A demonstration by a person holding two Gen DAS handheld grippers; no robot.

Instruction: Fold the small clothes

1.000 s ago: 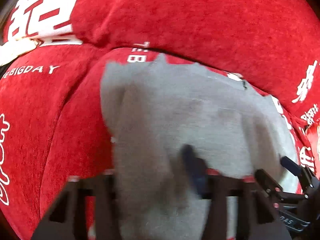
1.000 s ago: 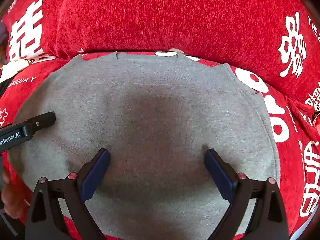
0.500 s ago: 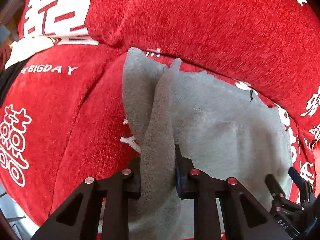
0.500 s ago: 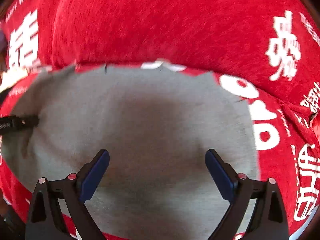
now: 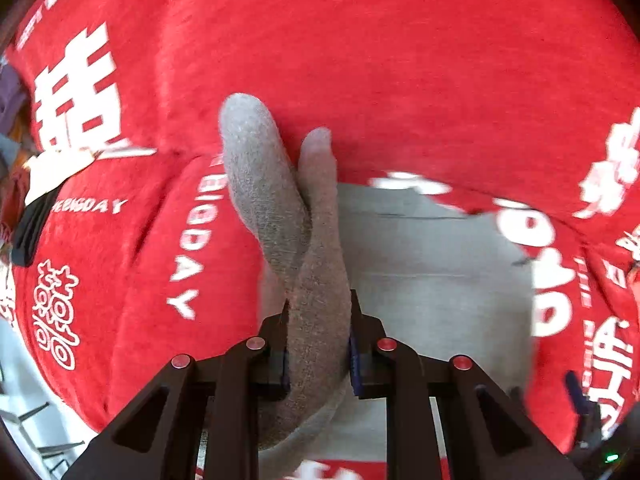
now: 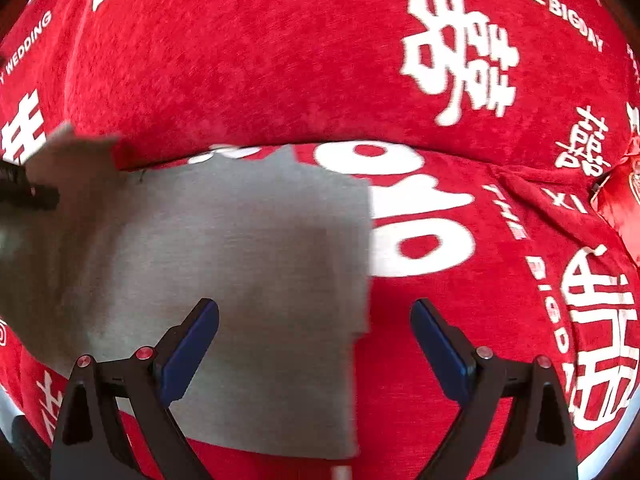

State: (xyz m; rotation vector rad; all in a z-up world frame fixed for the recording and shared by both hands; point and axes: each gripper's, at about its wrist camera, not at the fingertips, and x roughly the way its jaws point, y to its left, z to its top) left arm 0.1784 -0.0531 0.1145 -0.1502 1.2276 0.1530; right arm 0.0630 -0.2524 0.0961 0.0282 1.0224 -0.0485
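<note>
A small grey knit garment (image 5: 432,280) lies flat on a red cover. My left gripper (image 5: 318,312) is shut on its left edge, and a bunched grey fold (image 5: 264,184) rises from between the pads, lifted off the cover. In the right wrist view the garment (image 6: 240,240) spreads to the left, with its right edge under my right gripper (image 6: 314,320). That gripper stands open above the cloth with nothing between its fingers. The left gripper's black finger (image 6: 32,192) shows at the far left, holding raised cloth. A blue pad of the right gripper (image 5: 580,396) peeks in at lower right.
The red cover (image 6: 500,280) with white characters and lettering drapes over a soft seat. A padded back cushion (image 5: 400,60) rises right behind the garment. A red packet (image 6: 628,200) lies at the far right. Pale floor (image 5: 24,400) shows at lower left.
The left gripper closed on the garment's left edge and lifted it up and toward the right. The right gripper, still open, slid right to the garment's right edge.
</note>
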